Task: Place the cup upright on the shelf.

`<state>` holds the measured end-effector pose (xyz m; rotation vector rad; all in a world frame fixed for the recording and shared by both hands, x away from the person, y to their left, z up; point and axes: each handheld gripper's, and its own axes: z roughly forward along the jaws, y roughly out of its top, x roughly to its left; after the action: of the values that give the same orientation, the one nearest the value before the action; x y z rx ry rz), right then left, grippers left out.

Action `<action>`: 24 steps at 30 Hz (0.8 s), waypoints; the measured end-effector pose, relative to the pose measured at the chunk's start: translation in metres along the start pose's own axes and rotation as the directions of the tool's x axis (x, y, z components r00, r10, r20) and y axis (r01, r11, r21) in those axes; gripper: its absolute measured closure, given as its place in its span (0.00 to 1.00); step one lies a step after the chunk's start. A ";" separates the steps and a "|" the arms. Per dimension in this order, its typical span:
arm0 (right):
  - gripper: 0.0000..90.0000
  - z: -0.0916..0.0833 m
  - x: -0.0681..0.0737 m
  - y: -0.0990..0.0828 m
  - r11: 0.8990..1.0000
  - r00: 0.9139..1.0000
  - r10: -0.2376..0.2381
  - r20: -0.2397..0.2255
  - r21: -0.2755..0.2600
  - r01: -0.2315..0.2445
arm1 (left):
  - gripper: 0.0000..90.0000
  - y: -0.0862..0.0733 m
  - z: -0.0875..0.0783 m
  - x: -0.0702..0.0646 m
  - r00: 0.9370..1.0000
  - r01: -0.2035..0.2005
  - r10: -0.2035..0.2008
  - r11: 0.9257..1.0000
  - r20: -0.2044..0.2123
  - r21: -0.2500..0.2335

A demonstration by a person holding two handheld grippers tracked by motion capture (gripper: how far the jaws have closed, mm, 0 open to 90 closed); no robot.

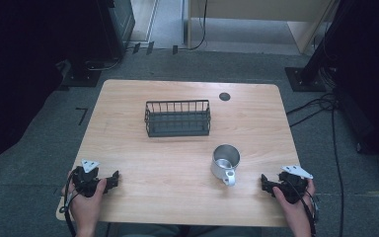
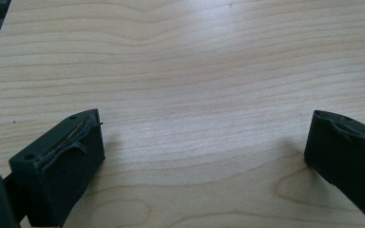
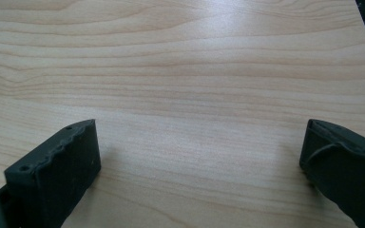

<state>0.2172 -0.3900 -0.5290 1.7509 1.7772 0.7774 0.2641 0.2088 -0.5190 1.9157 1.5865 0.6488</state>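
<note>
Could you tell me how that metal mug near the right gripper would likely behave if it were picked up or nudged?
The metal mug looks thin-walled and empty, so probably light and rigid. Its shiny surface may be slippery between jaws. Standing upright on the flat table, it would likely slide rather than tip, though its handle could make it swivel.

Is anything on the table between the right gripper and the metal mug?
Nothing visible. The right gripper rests open near the table's front edge, and only bare wood lies between it and the mug. The wire basket sits farther back, out of that path.
</note>
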 end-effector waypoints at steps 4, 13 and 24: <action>0.00 -0.002 0.006 -0.003 0.999 0.998 0.046 0.047 -0.001 -0.046 | 0.00 0.000 0.000 -0.001 1.000 0.004 -0.004 1.000 -0.004 0.001; 0.00 -0.006 0.011 -0.002 0.998 0.997 0.050 0.056 0.022 -0.051 | 0.00 0.000 0.000 -0.001 1.000 0.005 -0.005 1.000 -0.005 0.000; 0.00 -0.022 0.037 0.007 0.999 0.999 0.032 -0.014 -0.030 -0.032 | 0.00 0.000 0.000 -0.001 1.000 0.006 -0.006 1.000 -0.005 0.000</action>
<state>0.2052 -0.3542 -0.5075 1.7621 1.7413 0.8274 0.2643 0.2081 -0.5191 1.9099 1.5945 0.6520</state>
